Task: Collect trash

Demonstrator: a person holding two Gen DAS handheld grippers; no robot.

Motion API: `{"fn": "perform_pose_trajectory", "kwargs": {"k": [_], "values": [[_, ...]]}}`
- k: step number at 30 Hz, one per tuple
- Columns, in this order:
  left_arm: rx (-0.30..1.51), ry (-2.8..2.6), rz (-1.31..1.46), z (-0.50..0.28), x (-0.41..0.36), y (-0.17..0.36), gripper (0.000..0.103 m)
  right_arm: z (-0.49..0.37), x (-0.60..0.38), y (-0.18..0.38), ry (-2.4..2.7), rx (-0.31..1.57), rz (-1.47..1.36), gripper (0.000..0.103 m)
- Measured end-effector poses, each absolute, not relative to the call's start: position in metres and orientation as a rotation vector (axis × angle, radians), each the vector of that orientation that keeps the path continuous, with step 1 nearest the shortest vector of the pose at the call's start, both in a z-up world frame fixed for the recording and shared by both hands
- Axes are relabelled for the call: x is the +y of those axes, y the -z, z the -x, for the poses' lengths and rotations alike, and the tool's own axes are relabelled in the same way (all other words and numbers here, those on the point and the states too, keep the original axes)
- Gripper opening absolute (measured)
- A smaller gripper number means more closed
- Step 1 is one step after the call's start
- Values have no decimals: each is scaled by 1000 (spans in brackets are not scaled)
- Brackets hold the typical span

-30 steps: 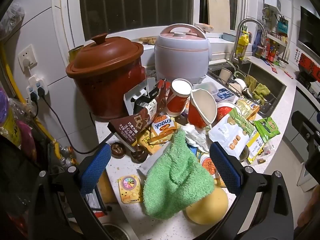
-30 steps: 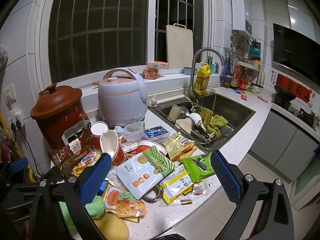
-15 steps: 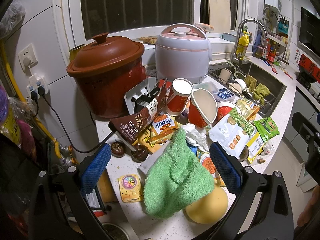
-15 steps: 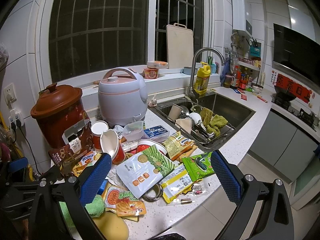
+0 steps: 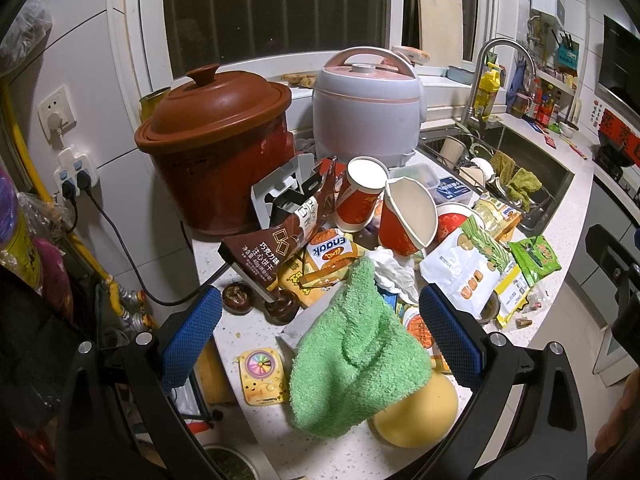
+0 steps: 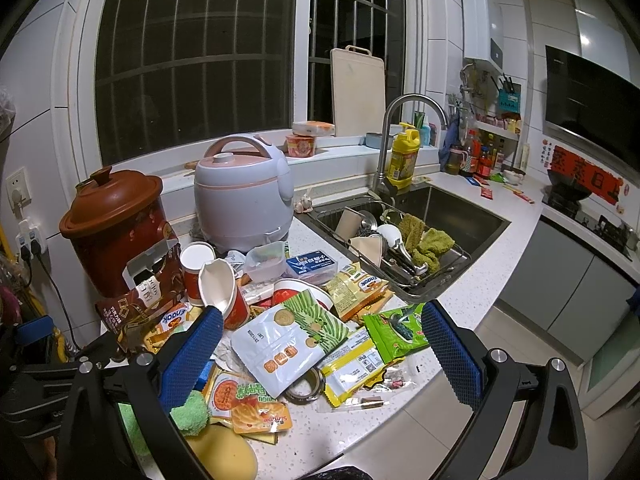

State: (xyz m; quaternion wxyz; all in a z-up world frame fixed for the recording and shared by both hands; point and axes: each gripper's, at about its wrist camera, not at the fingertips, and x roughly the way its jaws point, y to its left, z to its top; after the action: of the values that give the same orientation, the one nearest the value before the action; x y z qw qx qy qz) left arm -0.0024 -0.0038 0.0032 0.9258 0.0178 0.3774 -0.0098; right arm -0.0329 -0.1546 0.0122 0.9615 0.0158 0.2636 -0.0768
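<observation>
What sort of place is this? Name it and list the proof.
A home kitchen, most likely. A steel sink with a curved faucet is set into the white speckled countertop, and a pale lilac rice cooker stands beside a brown lidded clay pot.

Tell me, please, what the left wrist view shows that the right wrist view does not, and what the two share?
Only the left wrist view shows the yellow spinner card and the two brown cupcake liners near the counter edge, plus the whole green towel.

Only the right wrist view shows the water heater on the wall and the orange chip packet.

Both show the brown clay pot, the rice cooker, the red paper cups and the sink. Both grippers are open.
</observation>
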Motion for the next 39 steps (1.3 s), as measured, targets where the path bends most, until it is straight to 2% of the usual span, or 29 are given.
{"fn": "perform_pose_trajectory", "kwargs": {"k": [39], "values": [[778,22,-28,2,7,4,96,33,-154,-10,156,539,-37,98]]}}
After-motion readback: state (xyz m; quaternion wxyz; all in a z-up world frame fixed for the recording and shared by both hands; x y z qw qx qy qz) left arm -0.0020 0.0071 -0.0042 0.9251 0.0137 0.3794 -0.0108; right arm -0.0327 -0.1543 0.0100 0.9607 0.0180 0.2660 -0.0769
